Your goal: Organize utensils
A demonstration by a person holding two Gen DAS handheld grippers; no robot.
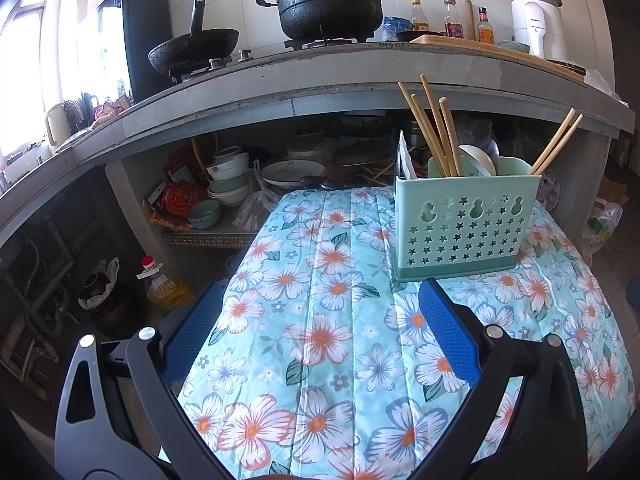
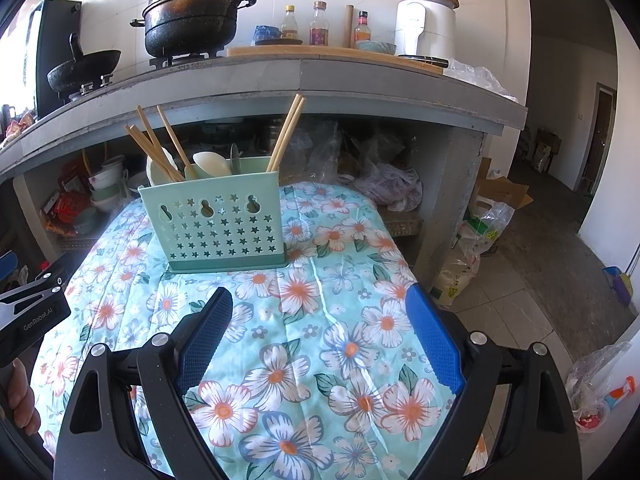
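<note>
Two grippers, left gripper [image 1: 320,312] and right gripper [image 2: 320,316], hang spread wide, holding nothing. Green utensil holder [image 2: 218,224] with chopsticks [image 2: 286,132] stands on floral cloth [image 2: 304,344]. Left gripper's body reads "GenRobot.AI".

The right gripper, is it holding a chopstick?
No, the right gripper is open and empty; the chopsticks stand in the holder.

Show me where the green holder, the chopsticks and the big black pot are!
green utensil holder [image 2: 218,226]: right wrist view, on its star-holed front wall.
chopsticks [image 1: 434,128]: left wrist view, on one stick of the left bunch.
big black pot [image 1: 330,10]: left wrist view, on its sooty side.
</note>
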